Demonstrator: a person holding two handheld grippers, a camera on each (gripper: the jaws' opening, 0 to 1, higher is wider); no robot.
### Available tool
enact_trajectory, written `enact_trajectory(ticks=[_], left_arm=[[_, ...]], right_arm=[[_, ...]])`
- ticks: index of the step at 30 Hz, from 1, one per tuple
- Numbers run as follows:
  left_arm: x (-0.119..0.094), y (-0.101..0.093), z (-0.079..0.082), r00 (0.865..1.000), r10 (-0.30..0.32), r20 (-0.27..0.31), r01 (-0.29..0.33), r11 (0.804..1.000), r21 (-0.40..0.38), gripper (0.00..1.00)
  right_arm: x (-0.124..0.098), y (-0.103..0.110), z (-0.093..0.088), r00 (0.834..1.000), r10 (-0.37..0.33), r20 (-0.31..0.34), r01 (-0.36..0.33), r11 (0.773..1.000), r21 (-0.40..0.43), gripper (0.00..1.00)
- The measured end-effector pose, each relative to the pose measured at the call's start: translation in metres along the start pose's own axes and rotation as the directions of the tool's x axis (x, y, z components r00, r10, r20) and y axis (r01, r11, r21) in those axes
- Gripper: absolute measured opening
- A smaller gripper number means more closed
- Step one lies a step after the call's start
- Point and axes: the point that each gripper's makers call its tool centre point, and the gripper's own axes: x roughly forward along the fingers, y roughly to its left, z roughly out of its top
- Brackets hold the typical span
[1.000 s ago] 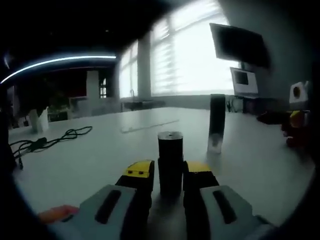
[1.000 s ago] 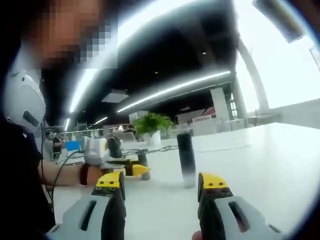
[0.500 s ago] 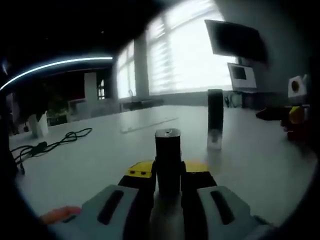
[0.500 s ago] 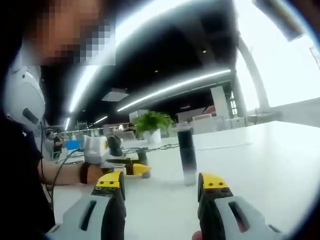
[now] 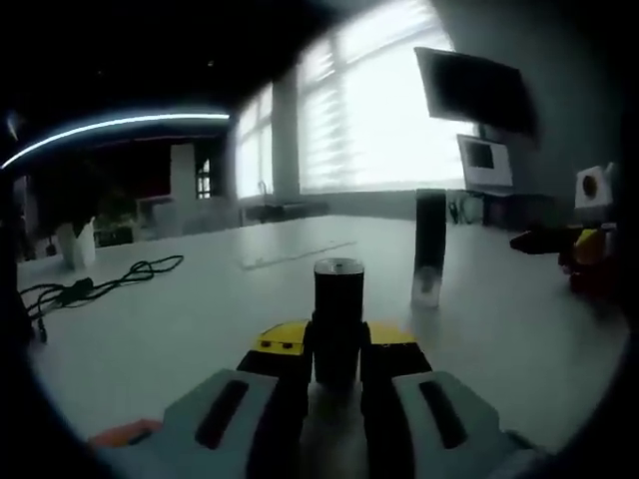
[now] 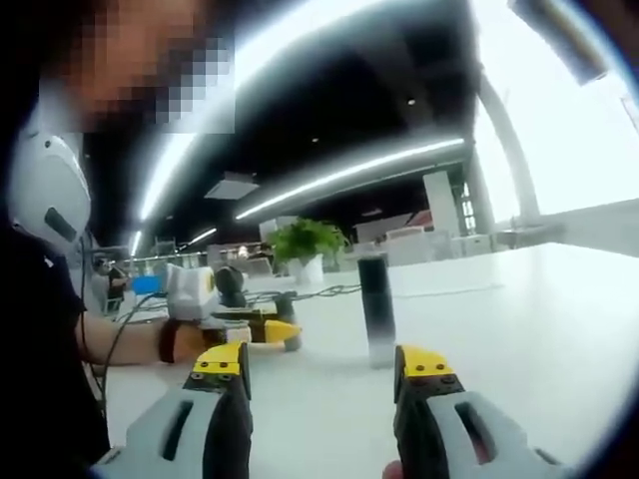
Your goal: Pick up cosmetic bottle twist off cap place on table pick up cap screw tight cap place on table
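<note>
Left gripper view: our left gripper [image 5: 336,344] has its jaws clamped on the short dark cap [image 5: 337,319]; the bottle [image 5: 430,245] stands apart on the table [image 5: 180,319]. It looks rigid, light and slick, so we'd grip mid-body. Right gripper [image 6: 324,371] is wide, holding nothing.

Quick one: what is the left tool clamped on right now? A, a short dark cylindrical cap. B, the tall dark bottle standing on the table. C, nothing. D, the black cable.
A: in the left gripper view the left tool is shut on the short dark cylindrical cap, while the tall dark bottle stands apart on the white table.
</note>
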Motion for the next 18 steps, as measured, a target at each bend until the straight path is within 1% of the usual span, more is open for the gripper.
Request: enact_trajectory(ticks=[3, 5, 7, 8, 9, 10, 11, 12, 13, 14, 15, 16, 17, 18], left_arm=[[-0.003, 0.001, 0.004, 1.0, 0.002, 0.021, -0.002, 1.0, -0.016, 0.09], [-0.003, 0.002, 0.005, 1.0, 0.005, 0.024, -0.005, 1.0, -0.017, 0.09], [-0.004, -0.001, 0.006, 1.0, -0.006, 0.028, 0.006, 1.0, -0.015, 0.09], [-0.005, -0.009, 0.005, 0.999, -0.046, 0.018, 0.047, 0.997, -0.056, 0.09], [-0.007, -0.01, 0.006, 0.999, -0.045, 0.01, 0.046, 0.994, -0.096, 0.09], [-0.008, -0.011, 0.011, 0.998, -0.053, 0.033, 0.056, 0.994, -0.09, 0.09], [-0.011, -0.013, 0.012, 0.998, -0.057, 0.035, 0.059, 0.995, -0.077, 0.09], [-0.014, -0.016, 0.014, 0.997, -0.066, 0.049, 0.07, 0.994, -0.086, 0.09], [-0.017, -0.022, 0.015, 0.994, -0.084, 0.07, 0.095, 0.981, -0.17, 0.09], [-0.019, -0.023, 0.008, 0.995, -0.09, 0.038, 0.096, 0.983, -0.16, 0.09], [-0.02, -0.024, 0.003, 0.996, -0.088, 0.009, 0.088, 0.99, -0.111, 0.09], [-0.021, -0.024, 0.004, 0.996, -0.082, 0.019, 0.083, 0.992, -0.093, 0.09], [-0.023, -0.027, 0.006, 0.995, -0.093, 0.038, 0.096, 0.991, -0.09, 0.09], [-0.024, -0.029, 0.008, 0.994, -0.097, 0.041, 0.101, 0.991, -0.093, 0.09]], right_arm=[[0.0, 0.001, -0.001, 1.0, 0.003, -0.007, -0.003, 1.0, -0.009, 0.48], [0.001, 0.001, -0.001, 1.0, 0.002, -0.005, -0.002, 1.0, -0.008, 0.48], [0.0, 0.001, 0.001, 1.0, 0.002, 0.004, -0.002, 1.0, 0.0, 0.49], [-0.001, 0.0, 0.002, 1.0, 0.001, 0.009, -0.001, 1.0, 0.007, 0.49], [-0.001, 0.0, 0.002, 1.0, 0.0, 0.01, 0.0, 1.0, 0.007, 0.49], [-0.001, 0.0, 0.003, 1.0, -0.001, 0.012, 0.0, 1.0, 0.008, 0.49], [-0.001, 0.0, 0.003, 1.0, 0.0, 0.012, 0.0, 1.0, 0.009, 0.49], [-0.001, 0.0, 0.003, 1.0, 0.001, 0.012, -0.001, 1.0, 0.005, 0.49], [-0.001, 0.0, 0.003, 1.0, 0.001, 0.013, -0.001, 1.0, 0.001, 0.49], [-0.002, 0.0, 0.003, 1.0, 0.0, 0.014, 0.0, 1.0, -0.003, 0.48], [-0.002, 0.0, 0.002, 1.0, 0.0, 0.013, 0.0, 1.0, -0.004, 0.48], [-0.003, 0.0, 0.004, 1.0, 0.001, 0.019, -0.001, 1.0, -0.001, 0.48], [-0.004, 0.0, 0.004, 1.0, 0.003, 0.024, -0.003, 1.0, 0.005, 0.48], [-0.004, 0.0, 0.005, 1.0, 0.003, 0.028, -0.003, 1.0, 0.006, 0.48]])
